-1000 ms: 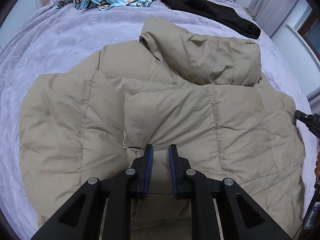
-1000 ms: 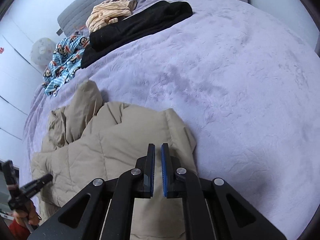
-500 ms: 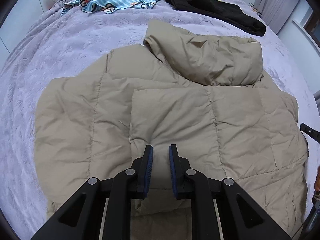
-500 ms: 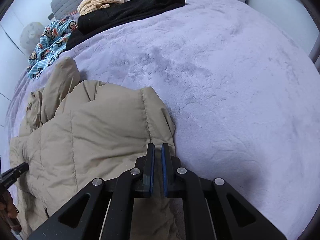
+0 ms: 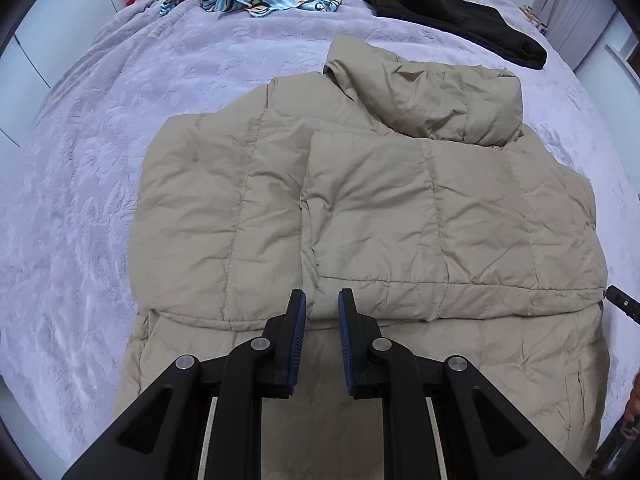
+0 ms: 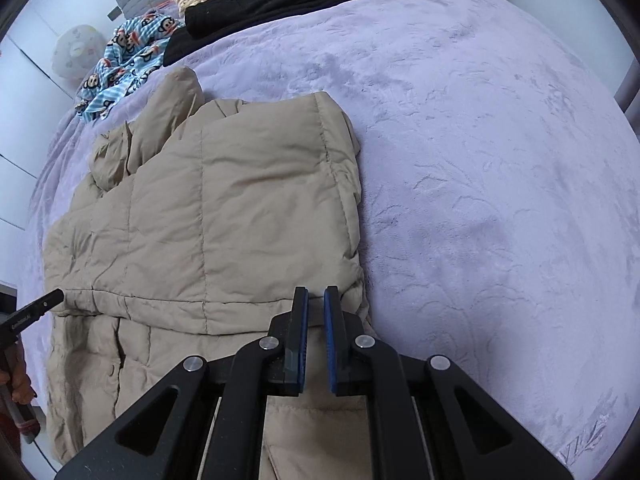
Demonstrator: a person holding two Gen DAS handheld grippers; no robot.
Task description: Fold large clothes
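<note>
The puffy coat (image 5: 372, 216) lies on the bed (image 5: 100, 152), and its folded top layer could spring back or slide off, since both the left gripper (image 5: 322, 300) and right gripper (image 6: 316, 294) stand narrowly parted, holding nothing. Its long axis runs away from the grippers, hood (image 5: 432, 96) pointing toward the far clothes.

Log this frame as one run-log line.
stage: mid-fold | puffer jacket: upper part folded over hem, on bed | left gripper: open, empty | right gripper: open, empty
</note>
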